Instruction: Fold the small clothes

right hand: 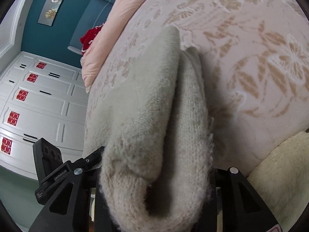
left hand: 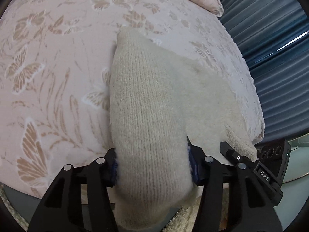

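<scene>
A cream knitted garment [left hand: 150, 106] lies on the pink bedspread and reaches back between my left gripper's fingers. My left gripper [left hand: 153, 166] is shut on its near edge, and the knit bulges over the jaws. In the right wrist view the same cream knit [right hand: 154, 116] shows doubled into a thick fold, and my right gripper [right hand: 156, 176] is shut on its near end. The right gripper's tip [left hand: 237, 156] also shows in the left wrist view, at the garment's right corner. Both sets of fingertips are hidden by the wool.
The pink bedspread [left hand: 58, 77] with tan butterfly and leaf patterns covers the bed. A pink pillow [right hand: 108, 38] lies at the bed's far end. Blue curtains [left hand: 270, 48] hang beside the bed. White cabinets [right hand: 38, 100] with red stickers stand to the left. A cream fleece [right hand: 280, 174] lies at the near edge.
</scene>
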Available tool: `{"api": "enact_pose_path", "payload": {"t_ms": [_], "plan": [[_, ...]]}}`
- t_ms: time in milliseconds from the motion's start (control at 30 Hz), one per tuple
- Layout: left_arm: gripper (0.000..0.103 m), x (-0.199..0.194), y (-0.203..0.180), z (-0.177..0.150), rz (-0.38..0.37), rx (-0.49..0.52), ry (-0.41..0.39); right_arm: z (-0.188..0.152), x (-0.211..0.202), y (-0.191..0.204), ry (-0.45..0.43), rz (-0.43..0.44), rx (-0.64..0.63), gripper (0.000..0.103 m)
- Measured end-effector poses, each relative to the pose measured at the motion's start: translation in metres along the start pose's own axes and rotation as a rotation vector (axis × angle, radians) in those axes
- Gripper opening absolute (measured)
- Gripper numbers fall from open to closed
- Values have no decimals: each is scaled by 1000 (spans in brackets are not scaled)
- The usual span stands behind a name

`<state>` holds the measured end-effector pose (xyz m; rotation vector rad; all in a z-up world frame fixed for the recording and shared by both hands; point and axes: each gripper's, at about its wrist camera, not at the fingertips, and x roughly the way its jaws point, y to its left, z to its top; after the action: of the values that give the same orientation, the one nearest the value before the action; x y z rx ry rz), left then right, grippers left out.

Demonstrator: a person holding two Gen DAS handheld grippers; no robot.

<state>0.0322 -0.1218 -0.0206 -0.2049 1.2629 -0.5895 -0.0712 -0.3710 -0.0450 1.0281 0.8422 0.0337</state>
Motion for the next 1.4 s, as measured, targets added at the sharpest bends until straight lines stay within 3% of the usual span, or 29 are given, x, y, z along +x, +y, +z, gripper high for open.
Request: {"api": "enact_pose_path", "payload": {"t_ms": [267,567,700,800,933,967,1033,1100,1167,1200,1267,1333,1400], "plan": [[51,-141,-36,29,-100,109,-261,15,-77,127,-188,166,-247,35],[51,-324,-66,35,-186,325,-666,-1,-160,273,-439,373,-585,35],[53,-378,-60,33,-188,389,-804,-2,-158,316,-472,448,-661,36],[54,-389,-40,36,-149,393,-852,-2,-127,324,-425,459,-648,37],[57,-355,14,48,-72,318,-804,-14,-51,302,-306,368,-595,45],[65,-334,33,52,-43,301,-767,-19,-22,285,-275,318,-585,51],[74,-282,76,52,34,247,-676,-38,36,246,-201,133,-558,60],[79,-217,128,43,168,161,-541,-56,85,188,-83,-69,-482,61],[76,-165,170,21,329,108,-392,-76,99,137,-4,-123,-377,58],[76,-152,187,6,356,91,-351,-83,99,120,23,-127,-339,58],[76,-143,209,-16,331,33,-318,-88,99,105,53,-140,-317,58],[81,-141,224,-23,243,-54,-314,-77,102,105,52,-138,-311,59],[88,-143,235,-15,166,-143,-326,-62,109,112,48,-106,-276,72]]}}
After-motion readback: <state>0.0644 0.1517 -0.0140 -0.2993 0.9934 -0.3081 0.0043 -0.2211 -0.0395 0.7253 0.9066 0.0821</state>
